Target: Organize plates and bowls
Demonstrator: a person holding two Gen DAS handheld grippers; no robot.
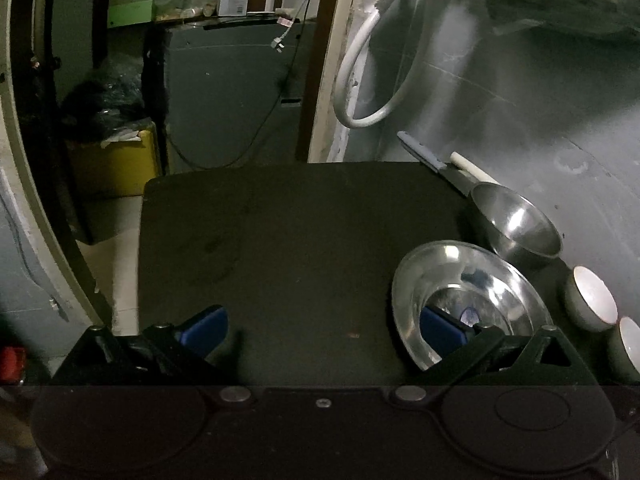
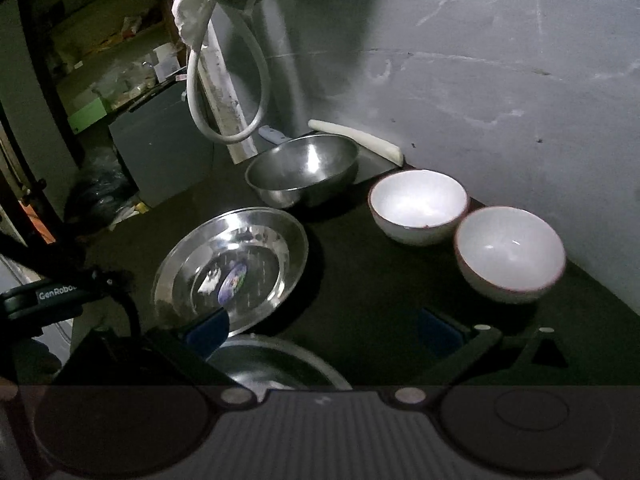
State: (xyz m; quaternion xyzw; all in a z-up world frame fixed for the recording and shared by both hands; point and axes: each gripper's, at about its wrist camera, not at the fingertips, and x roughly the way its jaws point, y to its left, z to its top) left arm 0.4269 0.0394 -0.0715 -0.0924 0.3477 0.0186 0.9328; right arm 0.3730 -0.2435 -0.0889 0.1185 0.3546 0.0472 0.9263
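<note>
Black tool (image 1: 324, 332) frames, blue fingertip pads (image 1: 206, 326), silver screws.

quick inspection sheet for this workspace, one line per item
surface: dark table, dimly lit, set against a grey wall.
job's things: steel plate, steel bowl, two white bowls and a second steel dish at the near edge.
clutter: knife and white stick by the wall.
grippers: left gripper and right gripper, jaws open, both empty.
cables: white hose hanging; dangling plug lead.
surroundings: grey cabinet, yellow bin, cluttered shelf.
</note>
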